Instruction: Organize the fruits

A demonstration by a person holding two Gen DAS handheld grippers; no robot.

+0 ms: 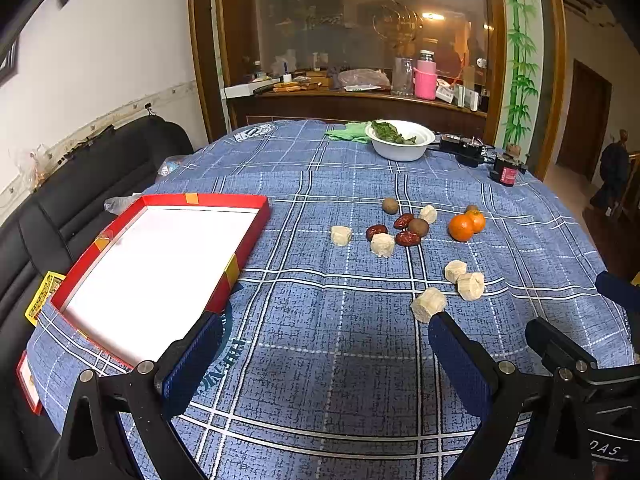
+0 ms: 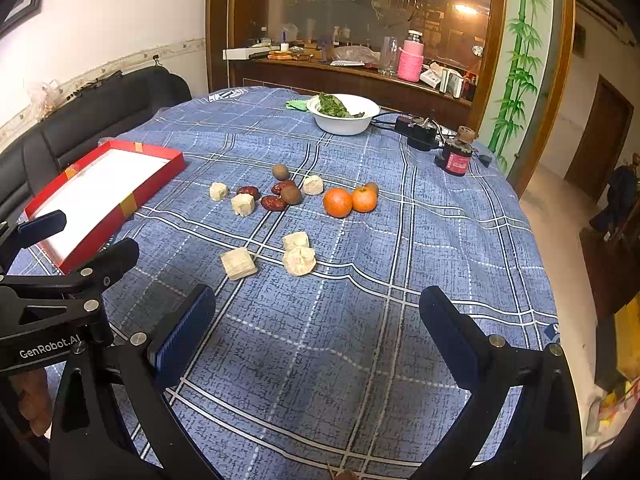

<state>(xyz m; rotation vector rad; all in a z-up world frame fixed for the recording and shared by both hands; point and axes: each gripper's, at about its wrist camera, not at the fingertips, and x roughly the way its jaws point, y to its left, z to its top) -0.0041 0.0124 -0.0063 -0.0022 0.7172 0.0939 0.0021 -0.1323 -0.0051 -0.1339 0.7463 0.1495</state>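
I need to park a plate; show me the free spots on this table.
Bare cloth between the red cardboard tray and the pale cubes, and before the open right gripper. Crowded around the red dates and two oranges.

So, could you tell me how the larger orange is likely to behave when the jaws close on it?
The larger orange looks round and smooth, so it may roll across the tablecloth if nudged. It rests beside the smaller orange, which could shift too. Its skin probably tolerates a moderate squeeze.

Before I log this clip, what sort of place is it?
Most likely a home dining or living room: a table under a blue plaid tablecloth, a black sofa by the wall, and a cluttered wooden sideboard behind.
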